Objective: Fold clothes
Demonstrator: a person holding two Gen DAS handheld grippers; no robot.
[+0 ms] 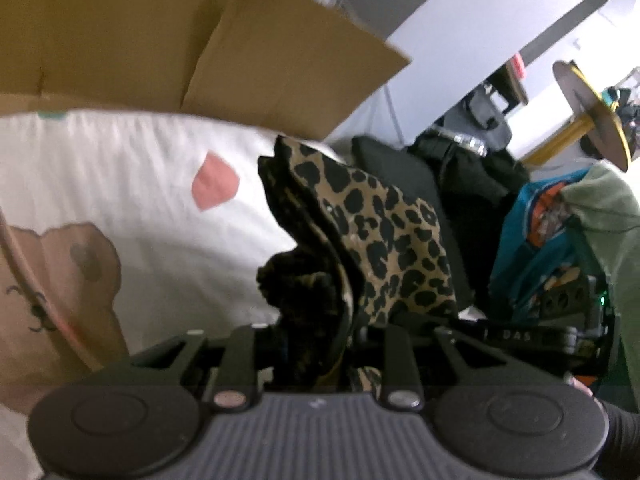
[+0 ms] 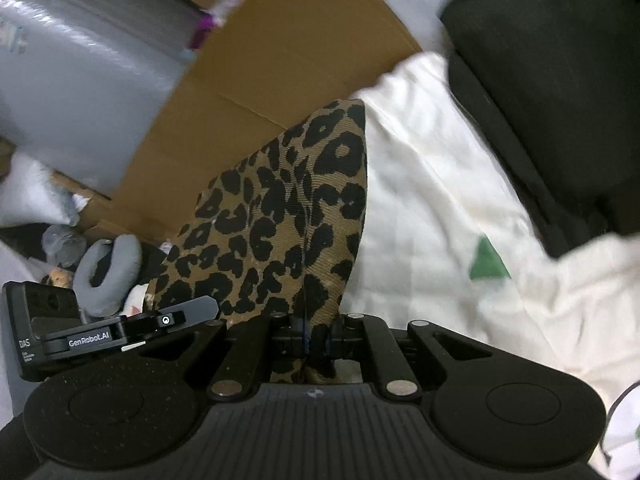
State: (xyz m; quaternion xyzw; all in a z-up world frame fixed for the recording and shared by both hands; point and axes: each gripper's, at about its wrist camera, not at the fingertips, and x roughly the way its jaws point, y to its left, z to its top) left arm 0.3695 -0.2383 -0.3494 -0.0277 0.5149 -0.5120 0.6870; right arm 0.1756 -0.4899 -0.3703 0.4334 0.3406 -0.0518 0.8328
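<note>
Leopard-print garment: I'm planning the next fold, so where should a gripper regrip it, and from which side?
Take the leopard-print garment by its free upper corner, coming from the white bedding side; the cardboard box crowds the other side.

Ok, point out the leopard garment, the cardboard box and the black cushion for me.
leopard garment (image 2: pixel 288 216), right wrist view, middle of the spotted panel above the gripper.
cardboard box (image 1: pixel 120 40), left wrist view, its brown flap.
black cushion (image 2: pixel 560 80), right wrist view, its broad dark top face.
</note>
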